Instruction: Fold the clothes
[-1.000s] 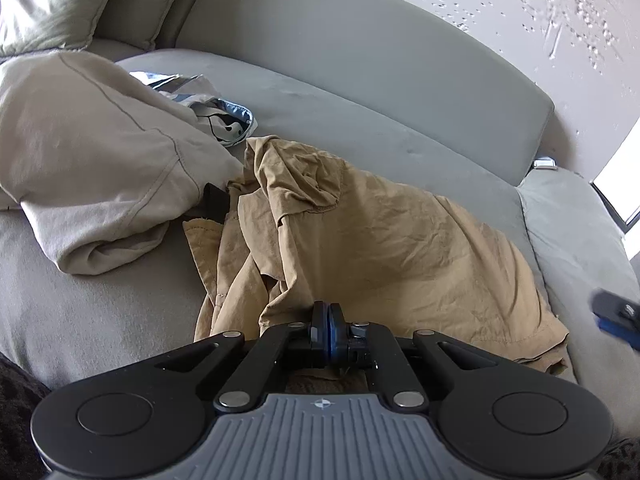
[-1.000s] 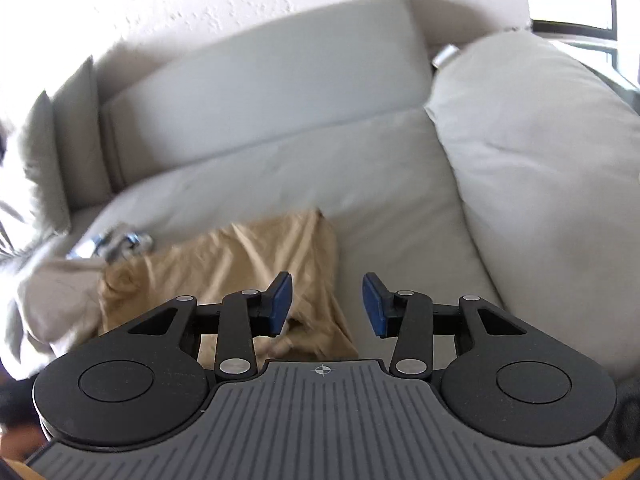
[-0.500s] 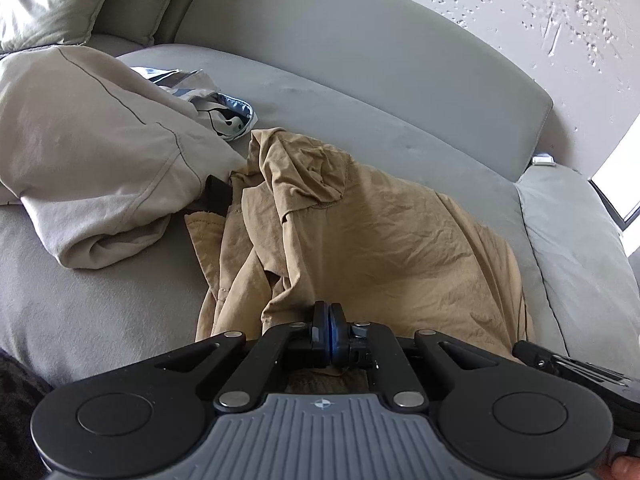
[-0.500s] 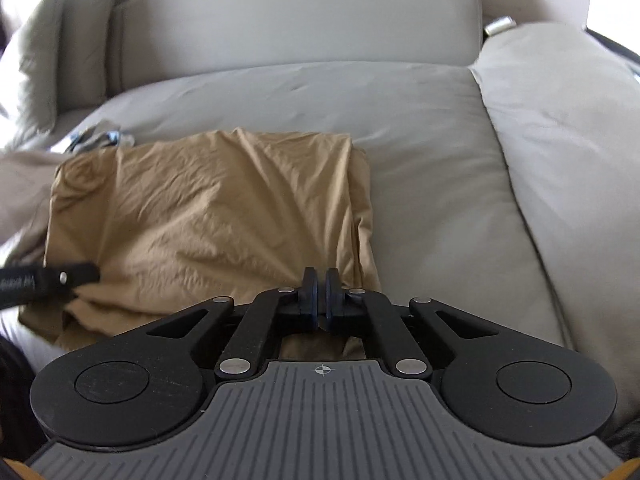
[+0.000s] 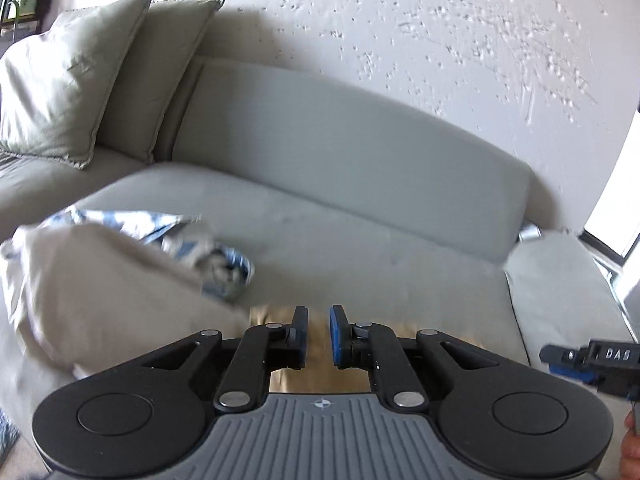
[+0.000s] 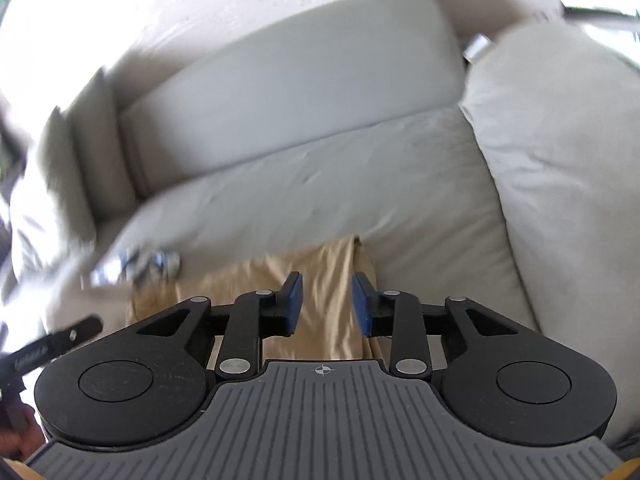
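Note:
A tan garment [image 6: 320, 280] lies folded flat on the grey sofa seat [image 6: 400, 184]; in the left wrist view only a strip of it [image 5: 318, 360] shows between and below the fingers. My left gripper [image 5: 319, 334] is open and empty, raised above the garment. My right gripper [image 6: 326, 304] is open and empty above the garment's right part. The right gripper also shows at the right edge of the left wrist view [image 5: 592, 360]. Both views are blurred.
A beige garment pile [image 5: 100, 292] and a blue-and-white cloth [image 5: 212, 256] lie left of the tan garment. Two cushions [image 5: 80, 76] lean at the sofa's far left. The backrest [image 5: 340, 160] and a right armrest cushion [image 6: 560, 160] bound the seat.
Both grippers were shut on the tan garment's near edge half a second ago; now both are open and have lifted and tilted up, away from it. The garment lies on the seat.

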Action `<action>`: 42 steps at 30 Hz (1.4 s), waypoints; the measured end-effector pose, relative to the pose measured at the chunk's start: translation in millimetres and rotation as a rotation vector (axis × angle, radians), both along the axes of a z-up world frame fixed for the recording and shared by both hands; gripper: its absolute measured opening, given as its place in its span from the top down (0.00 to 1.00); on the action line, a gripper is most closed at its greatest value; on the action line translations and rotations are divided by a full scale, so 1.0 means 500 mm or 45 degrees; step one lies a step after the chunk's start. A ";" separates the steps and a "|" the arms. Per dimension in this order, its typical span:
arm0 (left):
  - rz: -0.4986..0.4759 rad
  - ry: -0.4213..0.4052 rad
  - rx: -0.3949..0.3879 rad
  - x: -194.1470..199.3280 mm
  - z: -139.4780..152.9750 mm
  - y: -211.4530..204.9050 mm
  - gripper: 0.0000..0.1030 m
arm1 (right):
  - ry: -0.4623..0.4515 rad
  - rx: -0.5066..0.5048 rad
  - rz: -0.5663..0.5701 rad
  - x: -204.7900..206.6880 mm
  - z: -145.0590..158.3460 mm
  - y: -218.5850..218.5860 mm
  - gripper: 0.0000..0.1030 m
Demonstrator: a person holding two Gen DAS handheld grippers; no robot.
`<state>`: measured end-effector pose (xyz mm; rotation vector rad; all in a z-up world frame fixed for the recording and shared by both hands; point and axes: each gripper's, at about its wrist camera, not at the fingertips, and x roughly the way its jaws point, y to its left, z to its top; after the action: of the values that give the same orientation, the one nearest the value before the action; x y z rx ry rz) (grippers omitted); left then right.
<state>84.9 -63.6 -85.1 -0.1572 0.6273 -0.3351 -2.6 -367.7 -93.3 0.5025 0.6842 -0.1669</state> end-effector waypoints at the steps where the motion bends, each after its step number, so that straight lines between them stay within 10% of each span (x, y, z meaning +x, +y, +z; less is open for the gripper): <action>1: -0.001 0.023 0.002 0.024 -0.006 -0.011 0.91 | 0.002 0.029 -0.028 0.017 -0.002 -0.011 0.67; 6: 0.078 0.126 0.082 0.121 -0.079 -0.049 0.92 | 0.028 0.199 -0.096 0.107 -0.045 -0.048 0.71; 18: 0.100 0.180 0.373 0.120 -0.212 -0.064 0.96 | 0.051 -0.148 0.232 0.276 -0.148 0.153 0.79; 19: 0.096 0.174 0.383 0.120 -0.214 -0.065 0.95 | 0.075 -0.225 0.253 0.283 -0.161 0.167 0.93; 23: 0.075 0.134 0.449 0.116 -0.218 -0.078 0.96 | 0.196 -0.510 0.120 0.269 -0.216 0.125 1.00; 28: 0.081 0.136 0.427 0.113 -0.215 -0.070 0.95 | 0.249 -0.541 -0.061 0.214 -0.193 0.044 0.96; 35: 0.253 0.030 0.339 0.038 -0.114 -0.037 0.92 | 0.159 -0.311 -0.069 0.041 -0.118 -0.012 0.84; 39: 0.141 -0.142 0.294 -0.056 -0.058 -0.066 0.89 | 0.097 -0.245 0.032 0.003 -0.092 0.042 0.84; 42: 0.027 -0.074 0.319 -0.081 -0.078 -0.097 0.85 | 0.052 -0.229 0.126 -0.005 -0.079 0.094 0.83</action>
<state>44.3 -112.2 -123.8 0.0856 0.6042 -0.2369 -5.1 -320.9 -132.9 0.2929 0.7250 -0.1442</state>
